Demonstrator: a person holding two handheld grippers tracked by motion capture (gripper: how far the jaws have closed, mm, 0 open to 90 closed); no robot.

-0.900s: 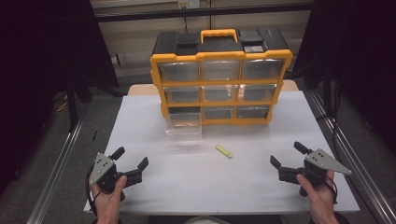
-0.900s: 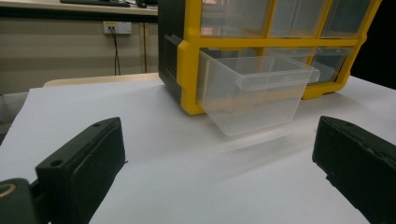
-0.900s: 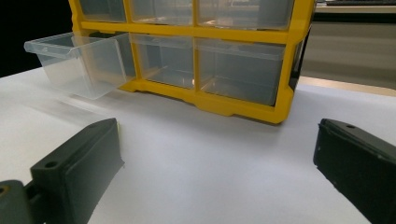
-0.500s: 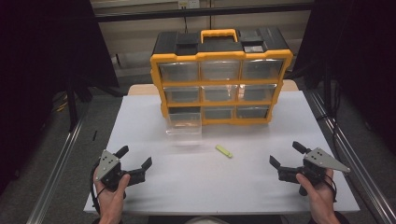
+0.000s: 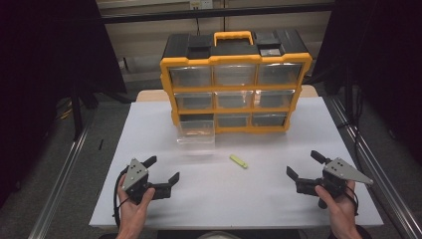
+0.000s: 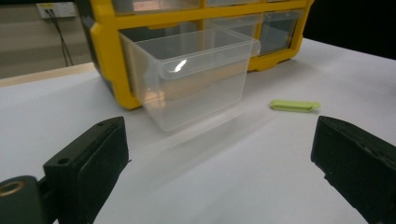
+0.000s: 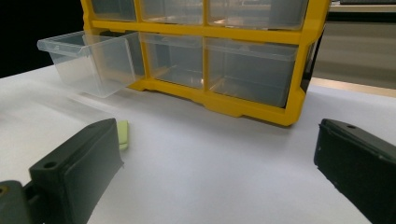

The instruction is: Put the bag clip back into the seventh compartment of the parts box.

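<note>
Small yellow-green piece (image 5: 238,161) lying flat on the white table (image 5: 278,199), near centre, at about one o'clock from the left gripper (image 5: 161,174) and about ten o'clock from the right gripper (image 5: 305,168); well apart from both. Just short of the pulled-out clear drawer (image 5: 195,133), which juts from the bottom-left bay of the yellow organiser (image 5: 236,88) (drawer front standing over the table, seemingly empty, though its floor is hard to read through the plastic).

Left gripper: jaws spread wide, nothing between them, hovering low over the table near the seven o'clock corner. In the left gripper view, piece (image 6: 294,105) sitting toward two o'clock, just inside the right-hand jaw. Right gripper: jaws likewise wide apart and empty, held near the five o'clock corner. In the right gripper view, piece (image 7: 122,134) half hidden behind the left-hand jaw, at nine o'clock.

Likely handling, judged from shape alone: very light, thin, stiff plastic, smooth-skinned and prone to skating on the slick tabletop when nudged. Not fragile. Low profile leaves little to bite on, so best taken across the narrow width at mid-length, jaws straddling the long sides and coming almost straight down. An end grip would likely let it pivot or flick away.
</note>
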